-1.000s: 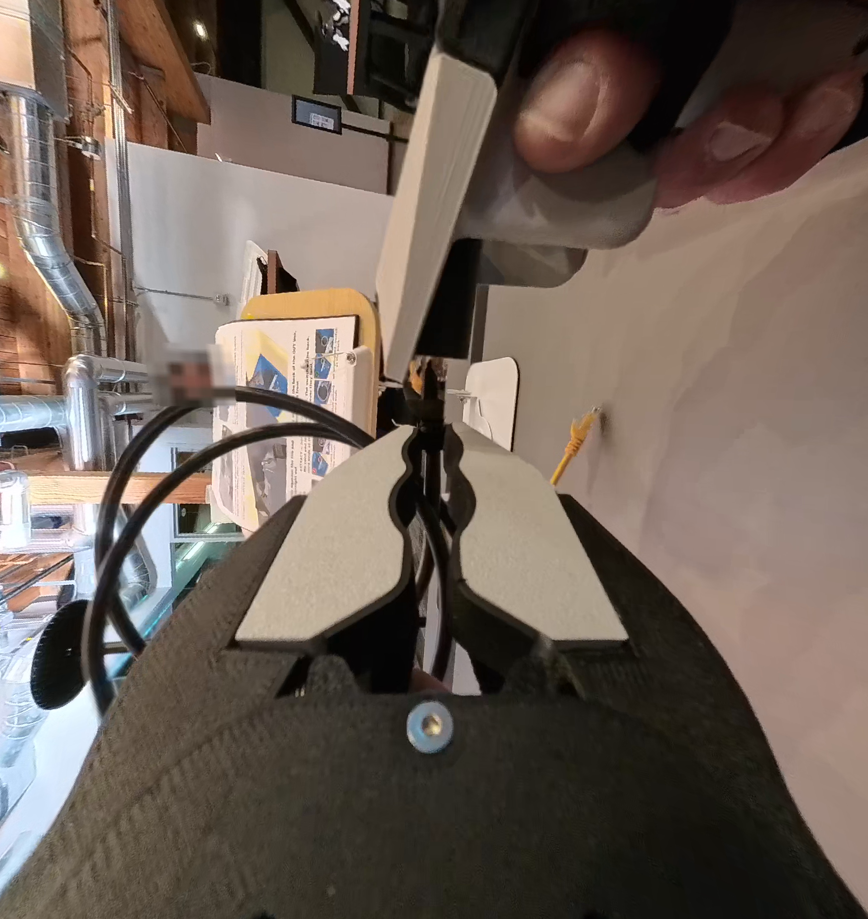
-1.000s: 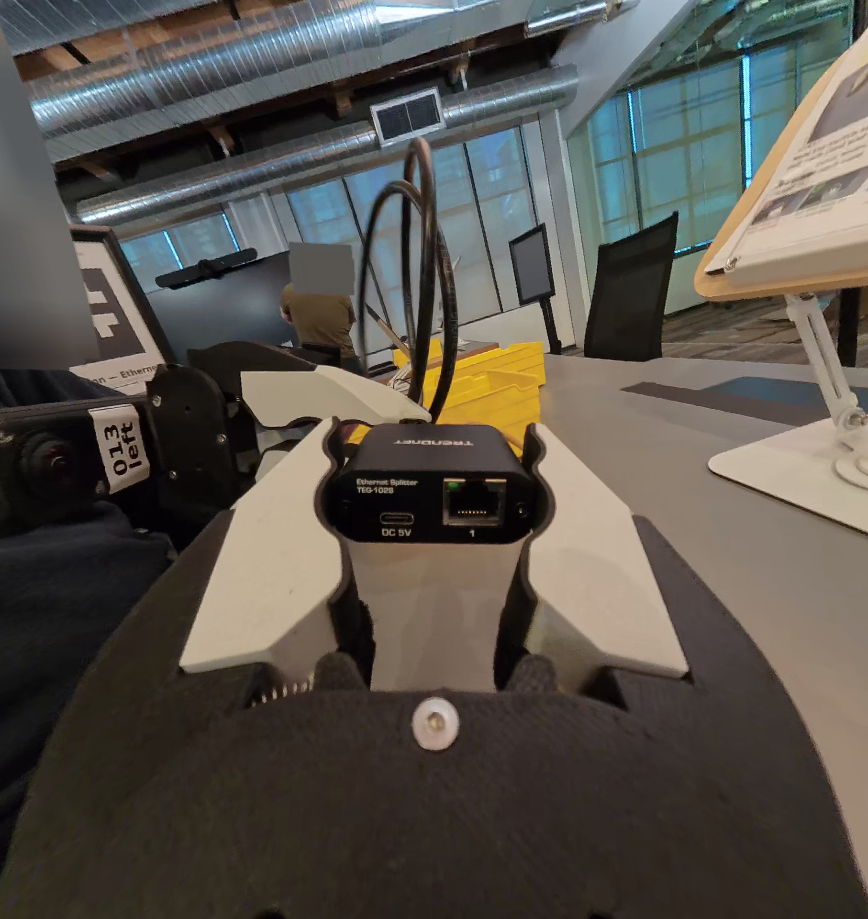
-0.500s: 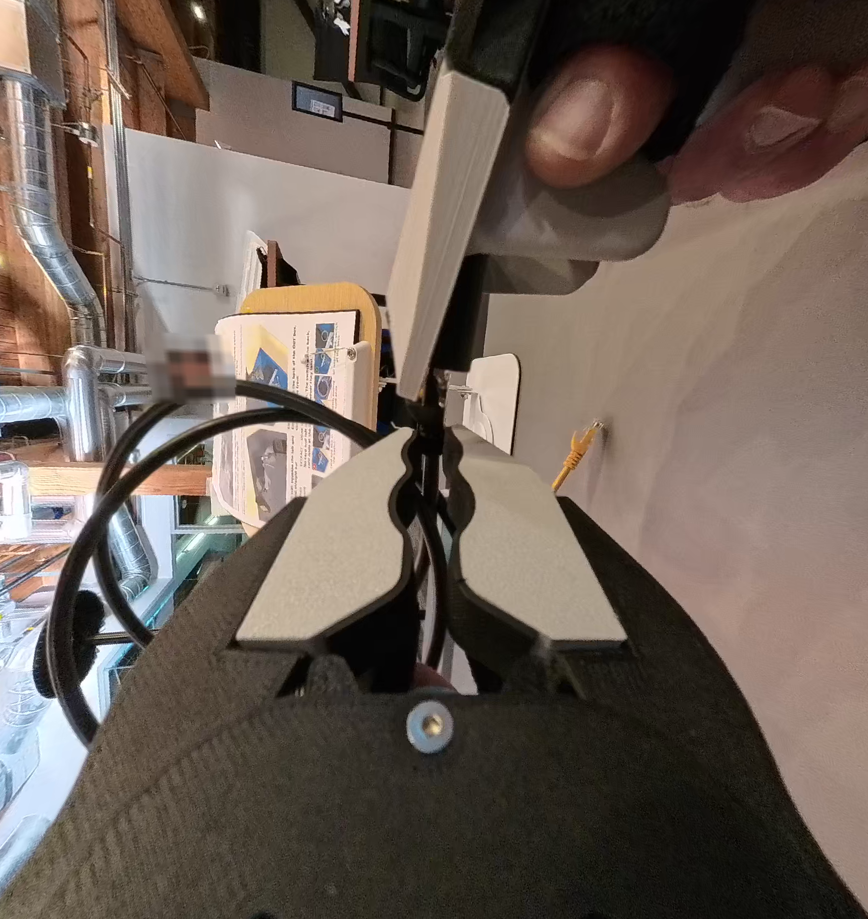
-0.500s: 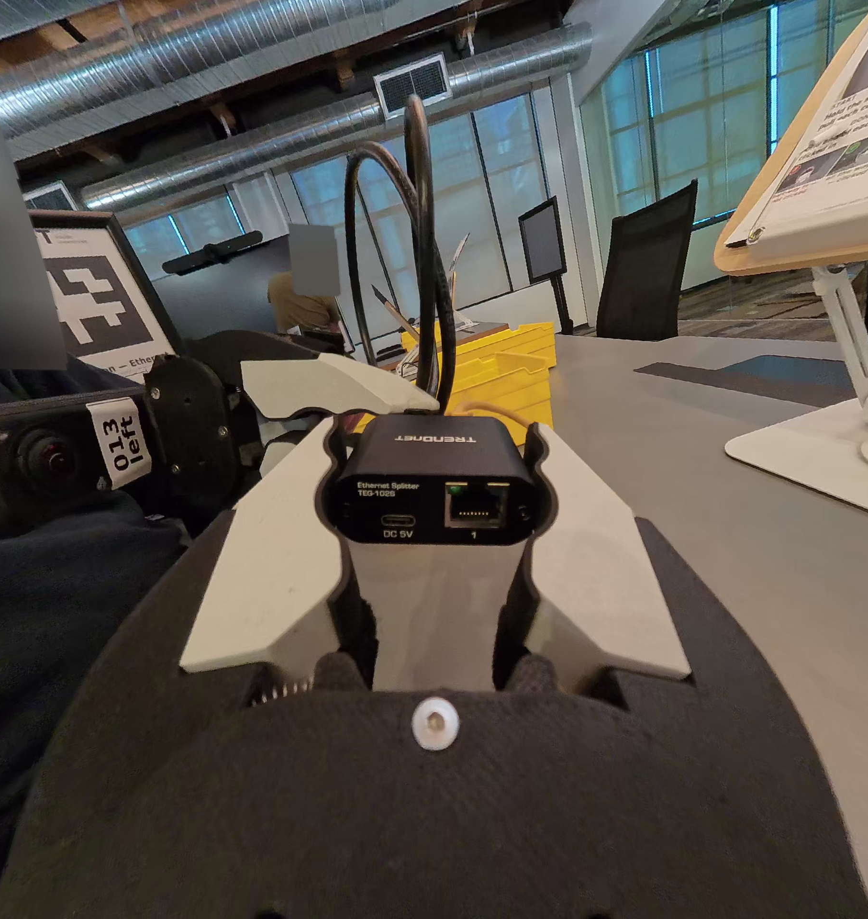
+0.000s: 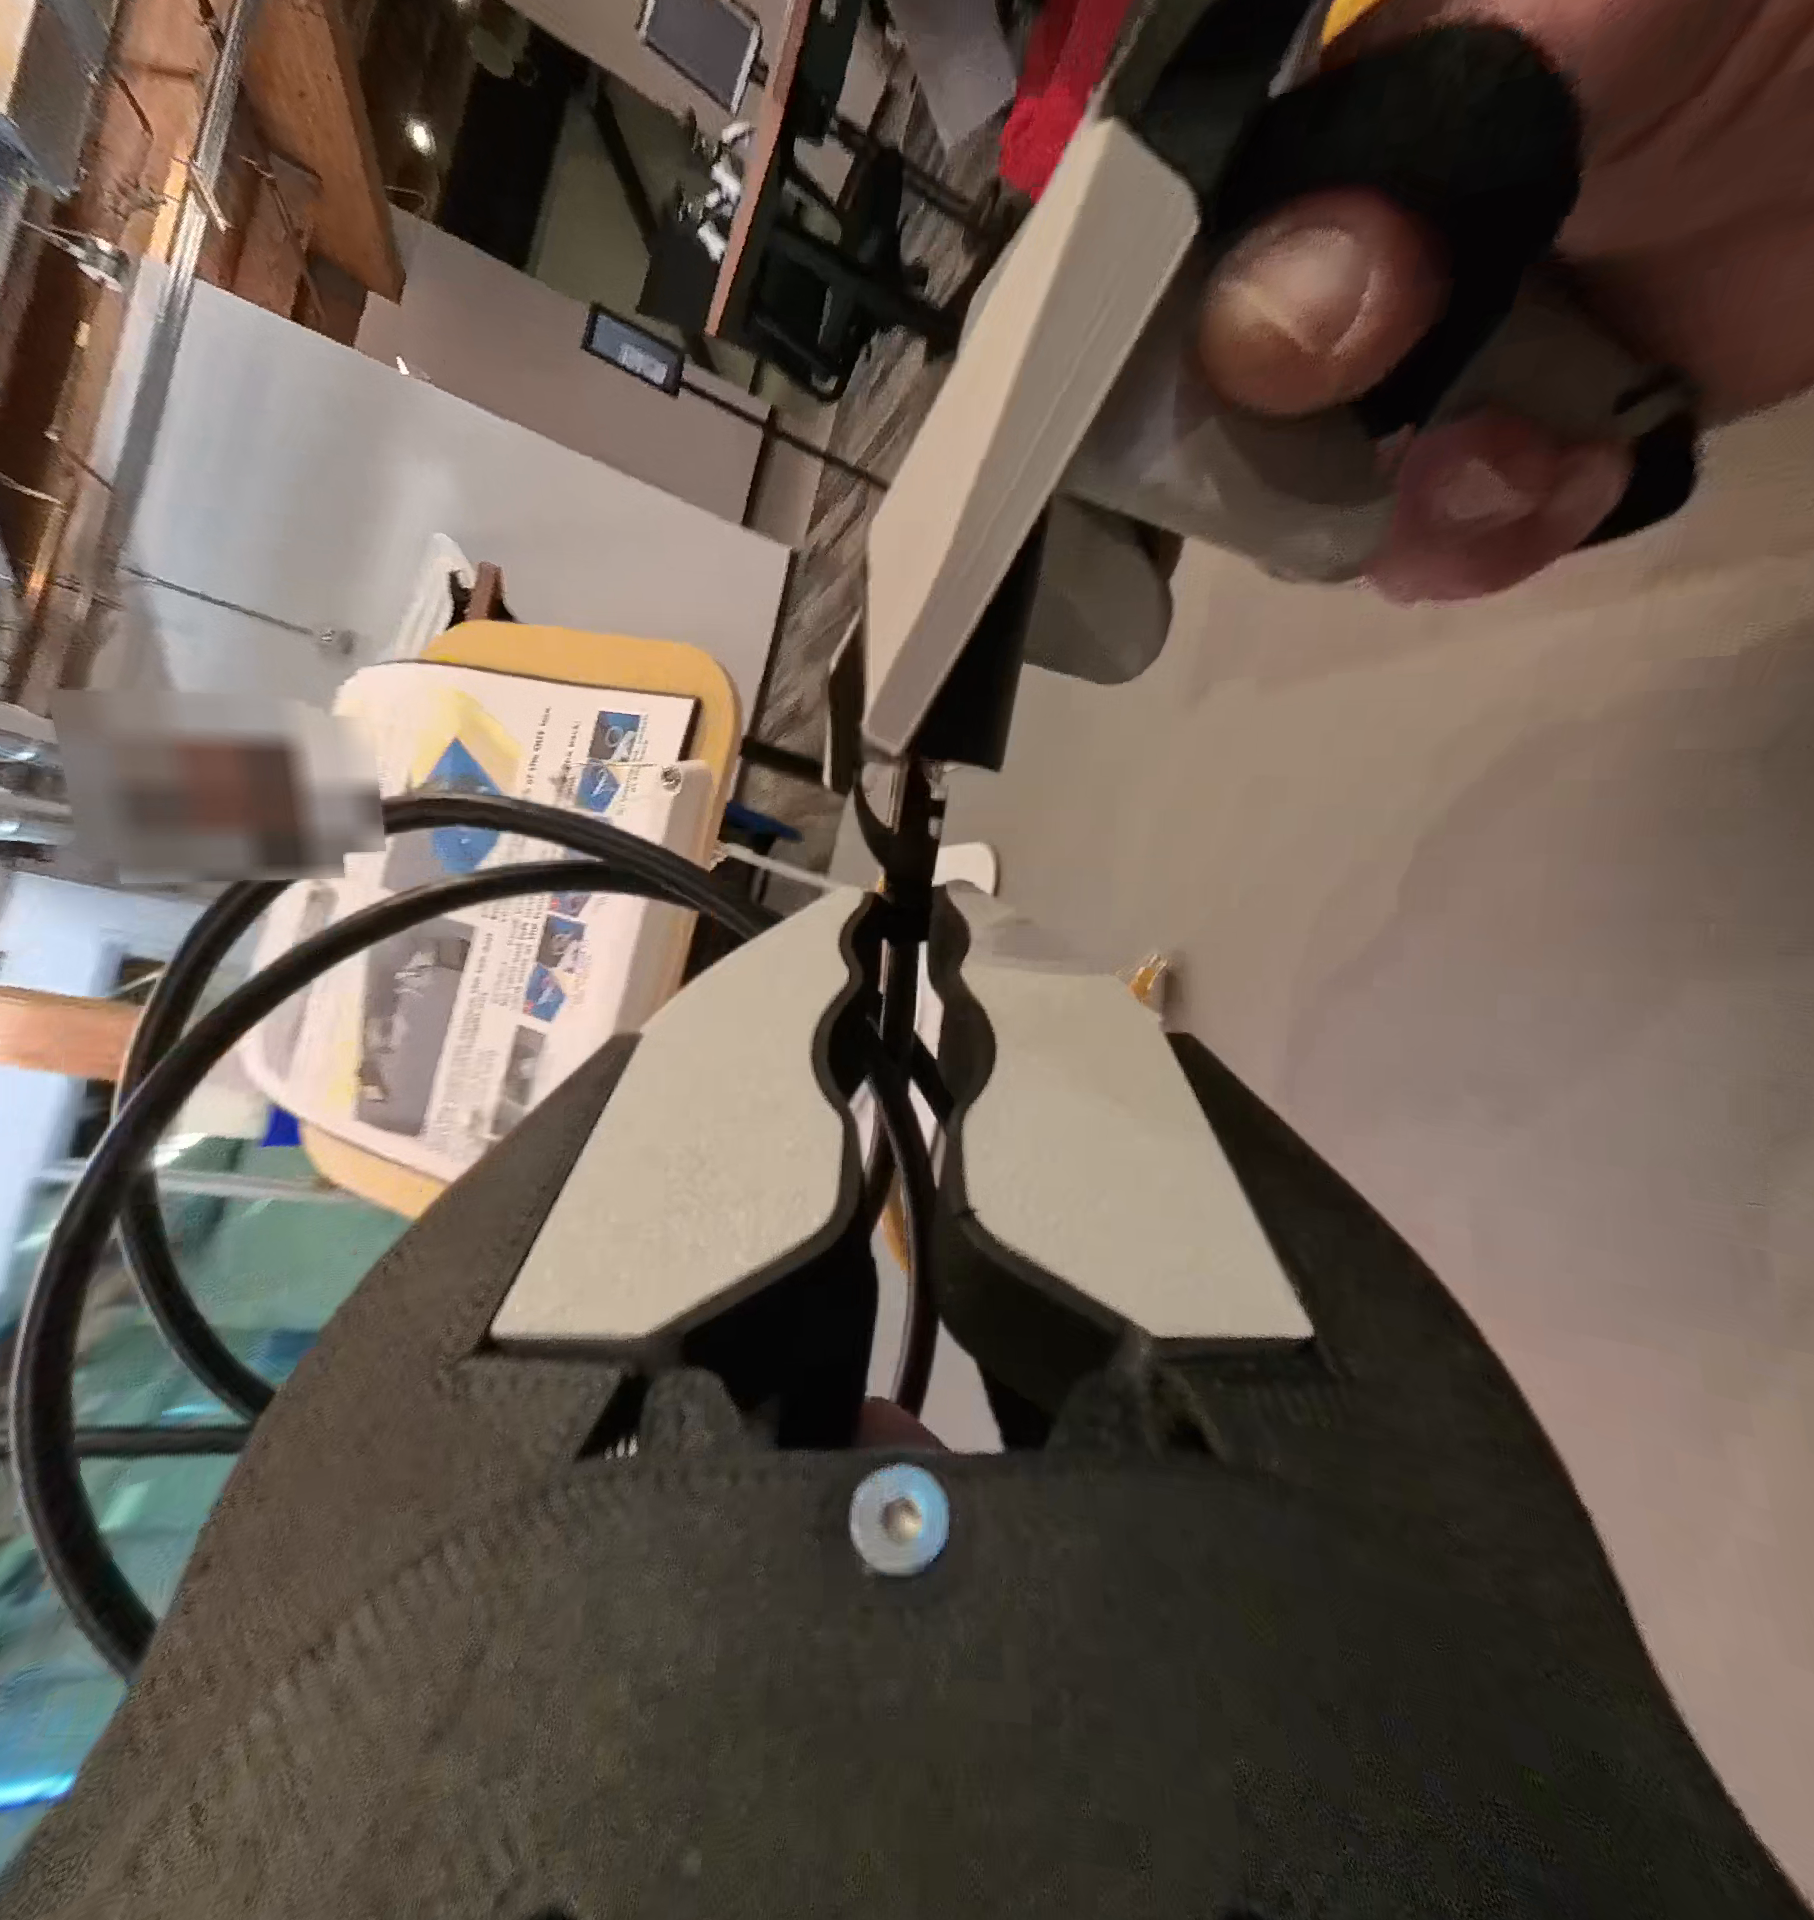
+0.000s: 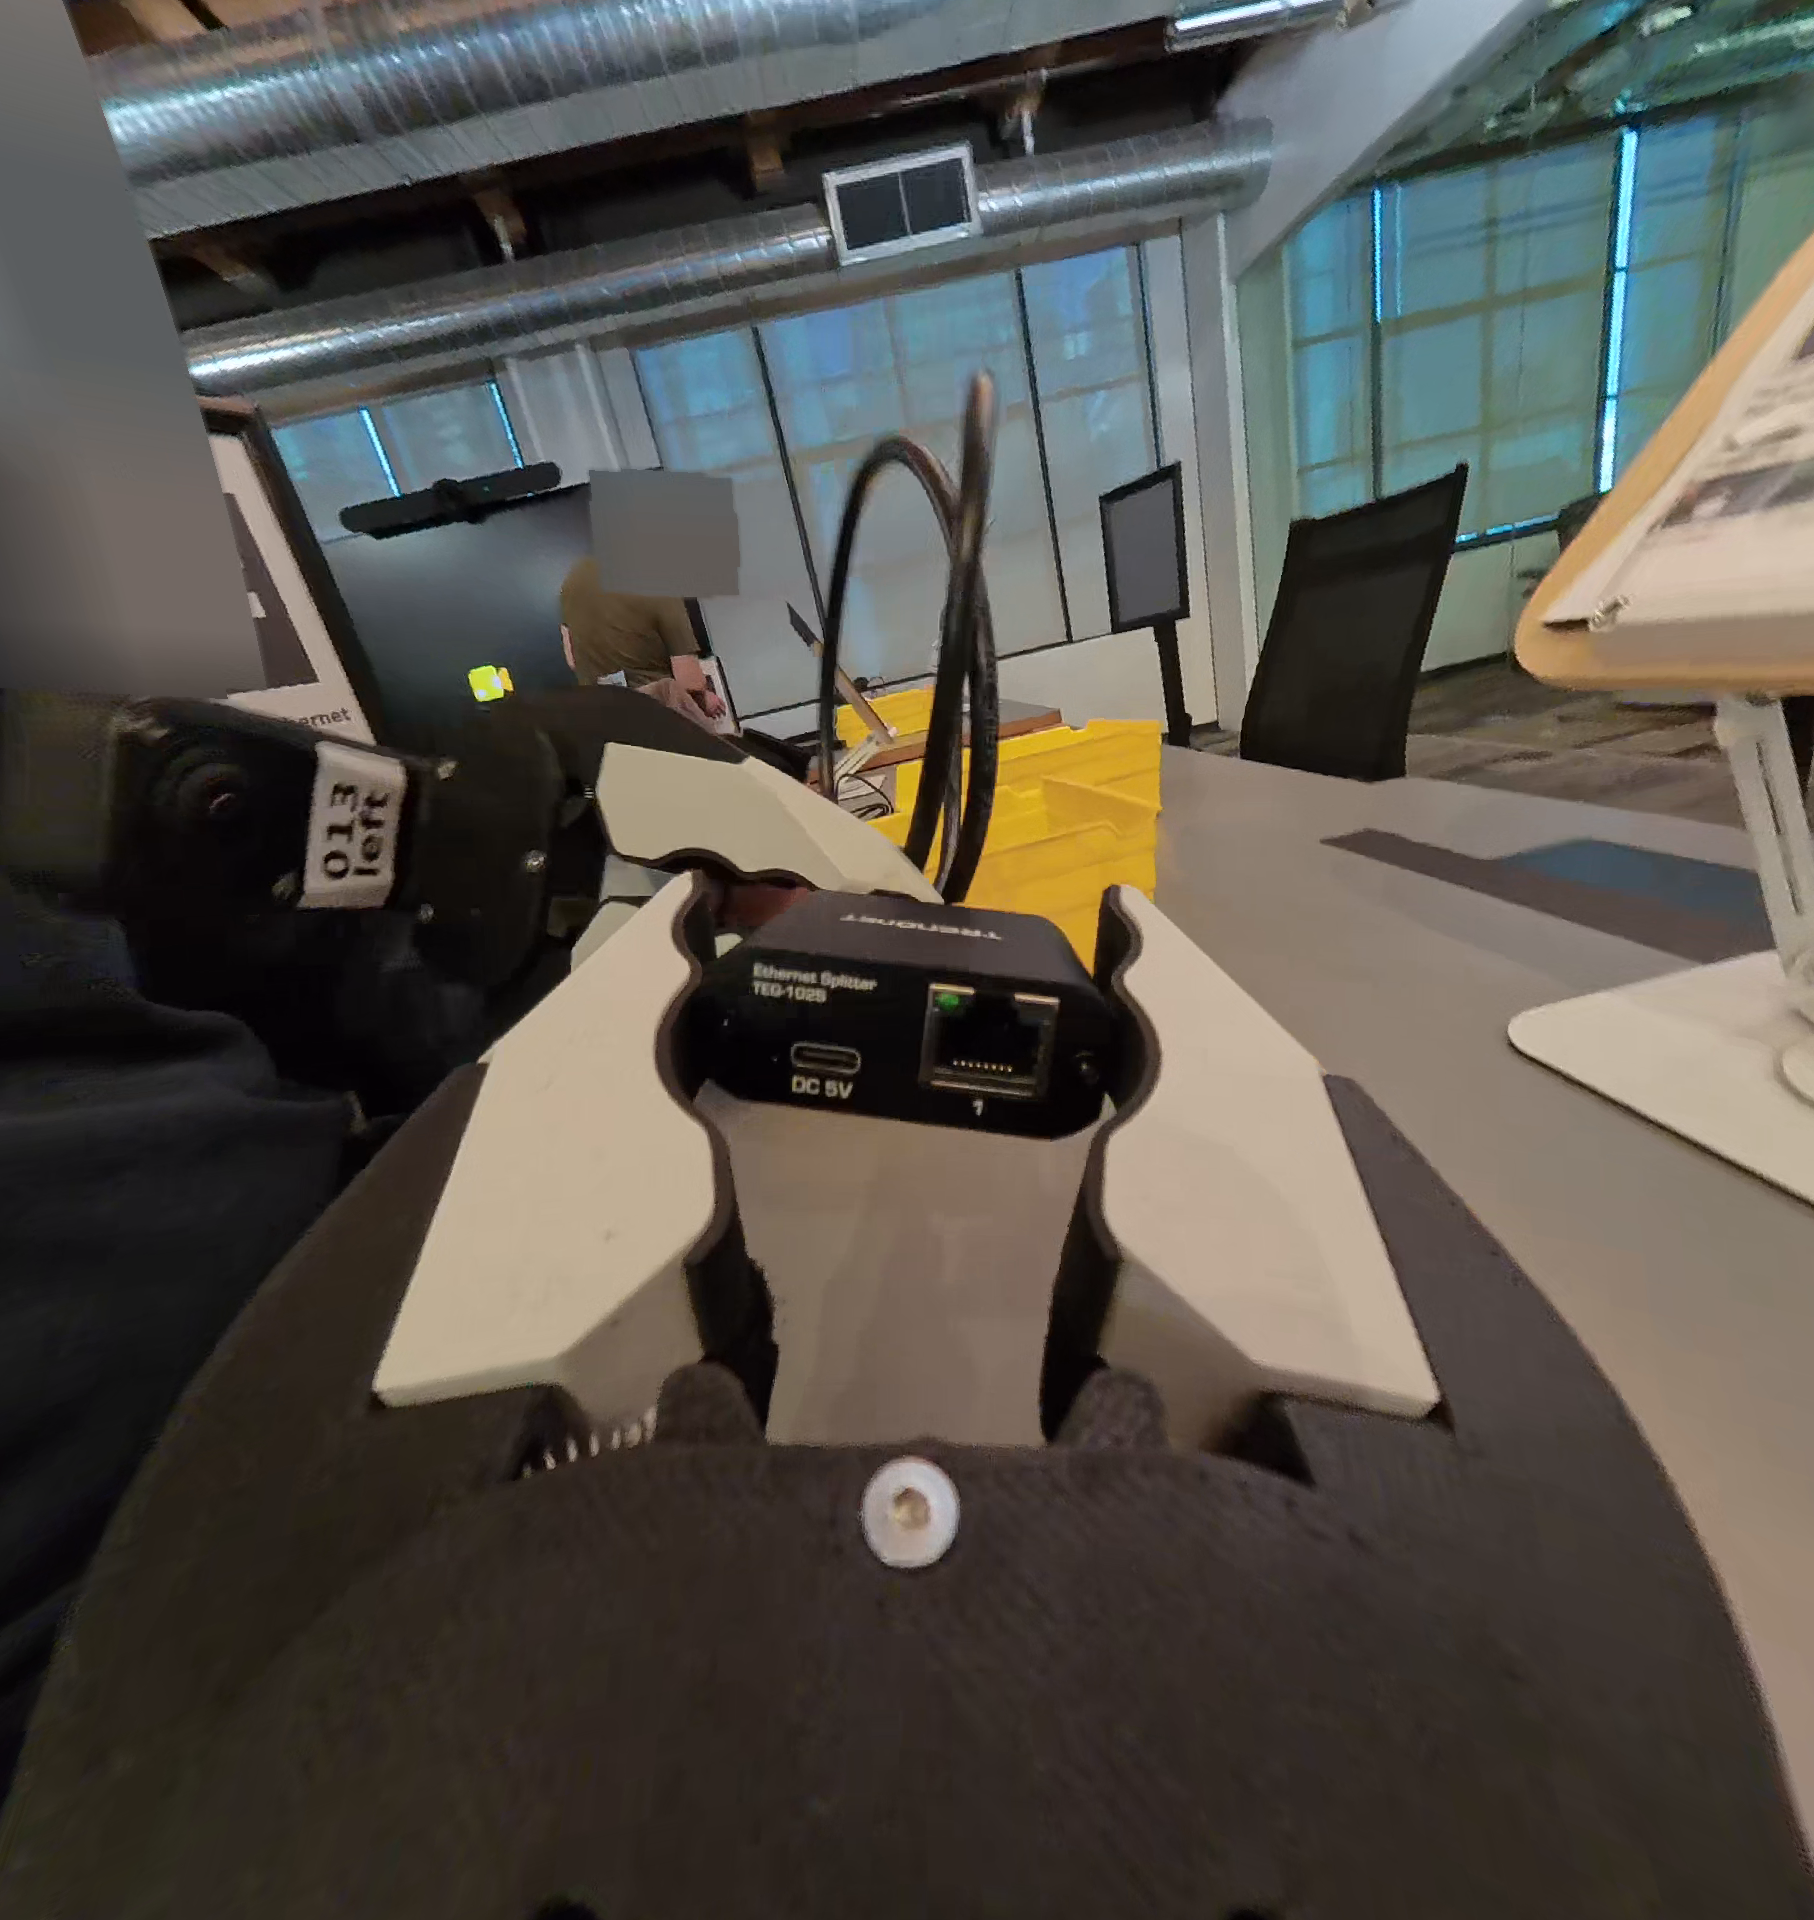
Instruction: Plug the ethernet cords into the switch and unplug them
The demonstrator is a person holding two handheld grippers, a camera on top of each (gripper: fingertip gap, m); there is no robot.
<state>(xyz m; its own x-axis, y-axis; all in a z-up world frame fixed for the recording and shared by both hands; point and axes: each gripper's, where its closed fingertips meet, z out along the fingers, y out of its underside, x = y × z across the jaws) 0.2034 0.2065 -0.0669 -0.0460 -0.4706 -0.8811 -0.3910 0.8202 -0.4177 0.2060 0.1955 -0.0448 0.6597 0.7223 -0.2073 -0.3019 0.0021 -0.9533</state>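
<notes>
Between our right gripper's [image 6: 908, 1049] clamping fingers sits the black switch [image 6: 898, 1013]; our left gripper [image 5: 898, 935], pinching the black cord [image 5: 908, 873] (plug forward), approaches its far side.

The switch [image 6: 898, 1013] is a small black box, level, clamped between the right gripper [image 6: 908, 971] fingers above the counter [image 6: 1402, 997]; its near face shows an empty port; the black cord [image 5: 363, 935] loops high behind it, its end pinched in the left gripper [image 5: 898, 935], just at the switch's far side.
</notes>
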